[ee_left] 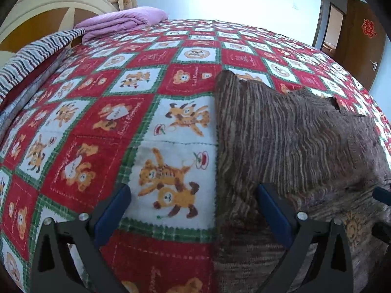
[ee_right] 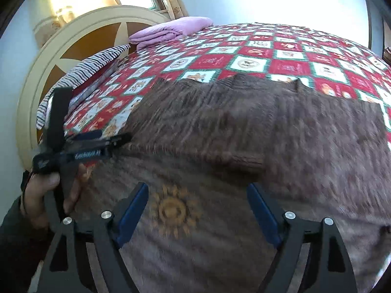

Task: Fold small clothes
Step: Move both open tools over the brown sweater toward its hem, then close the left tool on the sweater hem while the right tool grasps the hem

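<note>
One purple blanket (ee_left: pixel 122 23) beyond brown sweater (ee_left: pixel 293 134)

Both wrist views low, sharing sweater (ee_left: pixel 293 141).

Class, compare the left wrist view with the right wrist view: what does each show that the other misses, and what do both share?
Only the left wrist view shows the brown door with its red ornament, and the garment's straight left edge against the bedspread.

Only the right wrist view shows the left hand-held gripper from outside, the hand holding it, and the whole sun emblem.

Both show the brown striped garment, the bear-print bedspread, the folded purple blanket, the headboard, and open jaws on each view's own gripper.
</note>
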Demonstrator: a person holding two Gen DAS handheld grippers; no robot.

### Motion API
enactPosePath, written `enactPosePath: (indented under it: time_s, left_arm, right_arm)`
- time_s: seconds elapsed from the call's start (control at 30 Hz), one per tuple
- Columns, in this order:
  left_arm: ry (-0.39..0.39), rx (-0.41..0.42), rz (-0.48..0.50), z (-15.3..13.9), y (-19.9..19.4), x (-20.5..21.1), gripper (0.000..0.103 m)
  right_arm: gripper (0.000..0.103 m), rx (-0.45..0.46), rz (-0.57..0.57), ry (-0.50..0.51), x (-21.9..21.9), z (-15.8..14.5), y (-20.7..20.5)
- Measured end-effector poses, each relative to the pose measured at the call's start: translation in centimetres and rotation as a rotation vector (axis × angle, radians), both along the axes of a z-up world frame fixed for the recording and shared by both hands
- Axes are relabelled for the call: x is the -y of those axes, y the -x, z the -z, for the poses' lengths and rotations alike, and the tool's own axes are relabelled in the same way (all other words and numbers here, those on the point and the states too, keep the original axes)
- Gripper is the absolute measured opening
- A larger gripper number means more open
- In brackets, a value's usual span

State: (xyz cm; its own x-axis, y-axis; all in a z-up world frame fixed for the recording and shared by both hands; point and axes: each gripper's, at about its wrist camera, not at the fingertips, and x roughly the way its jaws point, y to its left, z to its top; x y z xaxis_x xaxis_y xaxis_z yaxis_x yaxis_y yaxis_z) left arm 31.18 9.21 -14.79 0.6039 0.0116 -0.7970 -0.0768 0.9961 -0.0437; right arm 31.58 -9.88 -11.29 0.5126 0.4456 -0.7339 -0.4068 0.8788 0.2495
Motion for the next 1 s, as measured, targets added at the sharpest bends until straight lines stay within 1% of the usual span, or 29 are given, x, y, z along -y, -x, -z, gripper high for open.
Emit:
enactPosePath:
  time_s: [0.13,0.23,0.3,0.37,0.53,0.63,0.7,0.83,0.97,1.0]
  left_arm:
    - [0.007,0.033,0.008,-1.1,2.5,0.0,0.103]
    - [0.042,0.035,0.025,-1.7,4.3,0.0,0.103]
    - [0.048,0.044,0.042,-2.4,5.5,0.1,0.103]
    - [0.04,0.073,0.063,-3.5,7.3,0.5,0.103]
    - [0.046,0.124,0.13,-5.9,11.7,1.6,0.103]
    - [0.031,0.141,0.178,-6.7,14.1,2.1,0.103]
    - [0.028,0.13,0.197,-6.7,15.6,2.2,0.103]
    - [0.049,0.074,0.238,-5.5,18.8,2.6,0.103]
    - [0.038,0.024,0.247,-4.1,21.4,3.0,0.103]
    - [0.042,0.019,0.249,-4.0,22.1,3.1,0.103]
  right_arm:
    - [0.084,0.048,0.005,-0.08,2.8,-1.7,2.9]
    - [0.084,0.09,0.014,-0.165,4.7,-2.8,4.9]
    - [0.084,0.098,0.027,-0.202,5.5,-3.3,5.7]
    - [0.084,0.107,0.039,-0.216,6.1,-3.6,6.4]
    - [0.084,0.087,0.024,-0.326,8.2,-4.9,7.9]
    - [0.084,0.043,0.001,-0.378,10.4,-5.9,9.1]
    - [0.084,0.029,0.001,-0.37,11.5,-6.3,10.3]
    - [0.084,-0.001,0.005,-0.294,13.0,-6.7,13.0]
    - [0.084,-0.061,-0.012,-0.241,13.5,-5.8,16.3]
    - [0.084,-0.077,-0.013,-0.214,13.4,-5.2,17.5]
